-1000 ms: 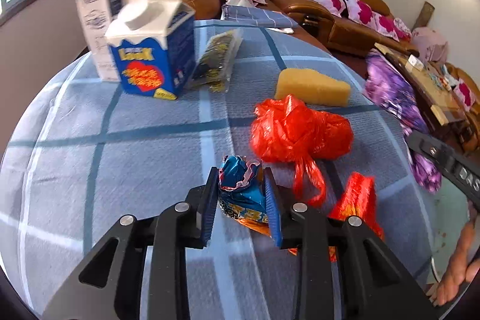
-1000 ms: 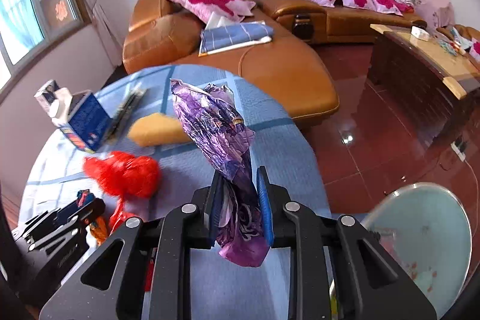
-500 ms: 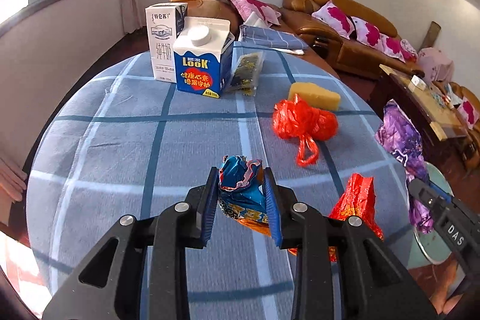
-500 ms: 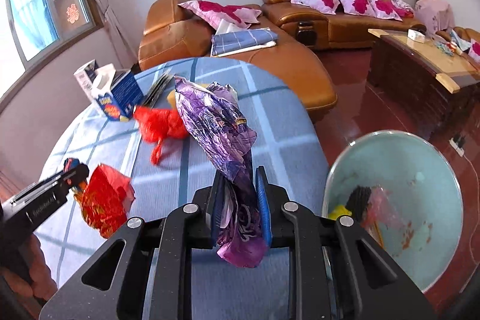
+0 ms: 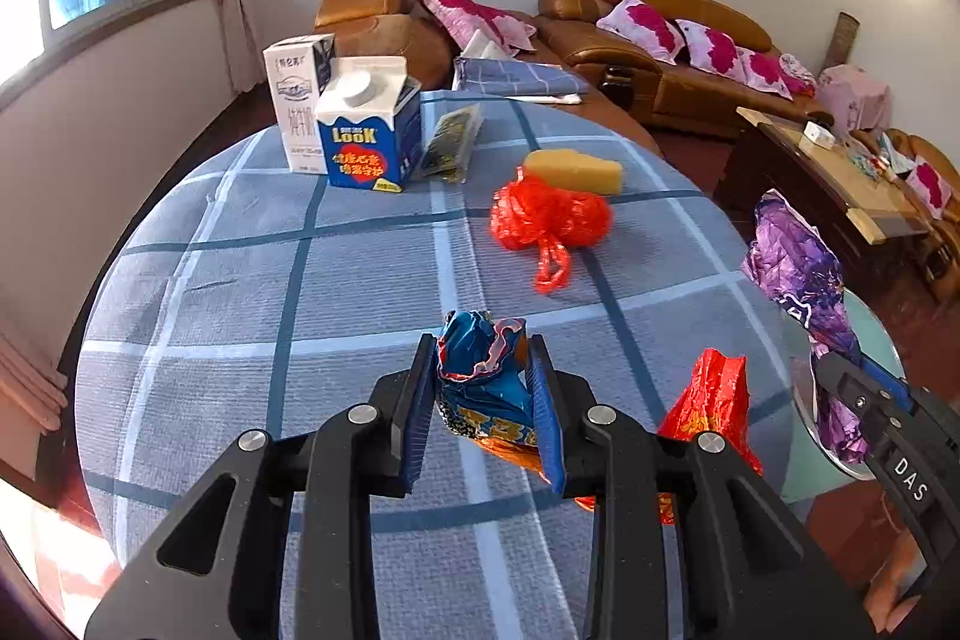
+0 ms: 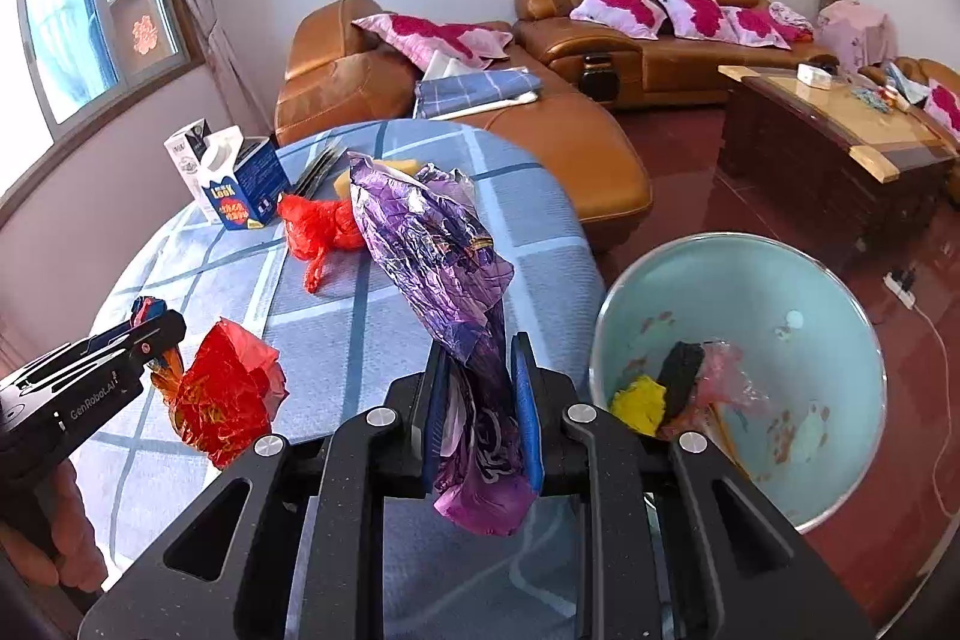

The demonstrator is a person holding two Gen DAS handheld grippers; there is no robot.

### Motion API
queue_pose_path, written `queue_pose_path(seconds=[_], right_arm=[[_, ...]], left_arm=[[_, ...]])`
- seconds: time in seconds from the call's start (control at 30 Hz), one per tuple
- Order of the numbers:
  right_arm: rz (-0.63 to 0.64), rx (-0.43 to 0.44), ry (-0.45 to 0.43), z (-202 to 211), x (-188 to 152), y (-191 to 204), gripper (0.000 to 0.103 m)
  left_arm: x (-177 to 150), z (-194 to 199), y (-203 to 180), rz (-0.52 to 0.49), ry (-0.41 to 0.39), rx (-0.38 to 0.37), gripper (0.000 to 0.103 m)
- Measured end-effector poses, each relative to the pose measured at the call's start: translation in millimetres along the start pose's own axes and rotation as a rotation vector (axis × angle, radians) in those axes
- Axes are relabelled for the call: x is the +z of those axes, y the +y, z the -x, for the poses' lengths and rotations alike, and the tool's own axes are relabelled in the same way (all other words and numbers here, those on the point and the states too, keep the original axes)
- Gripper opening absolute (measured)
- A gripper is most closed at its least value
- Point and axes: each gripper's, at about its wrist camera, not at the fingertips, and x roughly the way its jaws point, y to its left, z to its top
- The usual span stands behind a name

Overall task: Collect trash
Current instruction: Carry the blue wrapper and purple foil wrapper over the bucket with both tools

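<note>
**Both wrappers lifted and swung toward the bin**

My left gripper (image 5: 483, 400) is clamped on a crumpled blue-and-orange snack wrapper (image 5: 480, 376), its torn top poking up between the blue pads. My right gripper (image 6: 477, 418) is clamped on a long purple foil wrapper (image 6: 432, 244), which stands up creased and shiny above the fingers, with a limp tail hanging below them.

What has changed over the last second: I have pulled both grippers back from the cartons, so the tabletop (image 5: 360, 280) now spreads out ahead of the left one, and the pale green bin (image 6: 750, 280) has come fully into the right wrist view. It sits on the floor just beside the tabletop's edge, to the right of the purple wrapper, with yellow, black and pink scraps already in the bottom. I judge the purple wrapper is nearly over the bin, so the drop should come next.

Just beside the blue wrapper, toward the bin, a red foil wrapper (image 5: 714, 400) sits on the tabletop. Beyond it lies a knotted red plastic bag (image 5: 546, 220), then a yellow sponge (image 5: 573, 169), a flat dark packet (image 5: 453, 142), and farthest off two cartons (image 5: 366, 130). Some of these are still to be collected, I think.
</note>
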Motion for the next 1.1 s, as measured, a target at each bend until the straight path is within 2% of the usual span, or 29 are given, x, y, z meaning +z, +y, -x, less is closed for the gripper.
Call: queue_pose_path(seconds=[0.3, 1.1], right_arm=[[-0.03, -0.016, -0.027, 15, -5, -17, 0.022], [-0.084, -0.074, -0.064, 31, -11, -60, 0.022]], left_arm=[[-1, 13, -21, -0.041, -0.019, -0.009, 0.03], [1, 8, -78, -0.131, -0.017, -0.057, 0.03]])
